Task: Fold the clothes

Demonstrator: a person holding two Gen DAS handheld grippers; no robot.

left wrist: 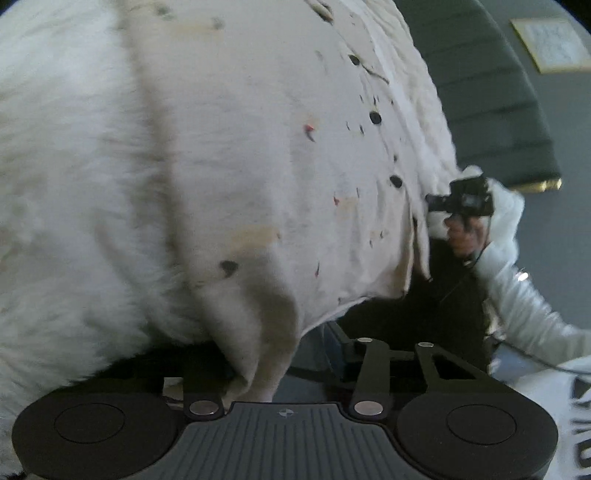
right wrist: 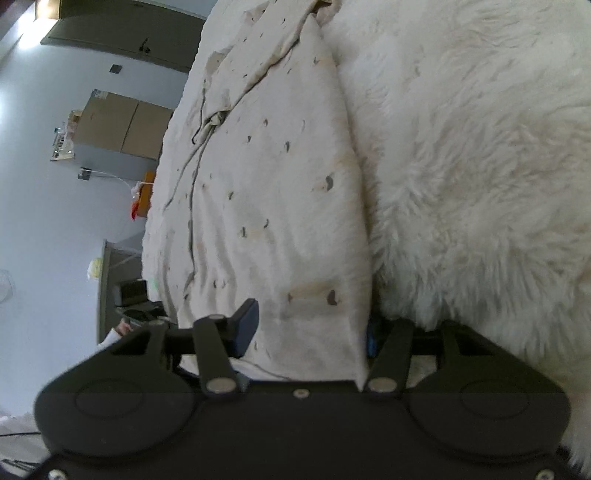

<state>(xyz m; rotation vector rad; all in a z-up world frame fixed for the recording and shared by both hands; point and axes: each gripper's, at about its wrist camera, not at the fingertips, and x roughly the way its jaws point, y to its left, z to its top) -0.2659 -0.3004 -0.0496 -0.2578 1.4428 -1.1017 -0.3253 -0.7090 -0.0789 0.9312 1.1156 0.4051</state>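
White shaggy fur of a thick blanket fills the left part of the left wrist view. Over it lies a cream garment with small dark and red specks and a row of dark buttons down its front. One fold of this garment hangs down into the left gripper, between its two black fingers. The cloth covers the fingertips, so I cannot tell if the pads press on it or only stand beside it.

To the right of the garment, near its lower edge, the right gripper appears small, held by a hand that comes out of a white sleeve. Behind it stands a dark grey headboard, and at the far top right a framed picture hangs on the wall.

In the right wrist view a pale wall is on the left, with a brown cabinet and a dark door. In the middle the same cream garment lies long and wrinkled, with a thin dark cord along it. Its near end goes between the blue pads of the right gripper. The jaws stand rather wide, and the folded cloth fills the gap between them; the pads seem to hold it on both sides. To the right, the furry blanket touches the edge of the garment.
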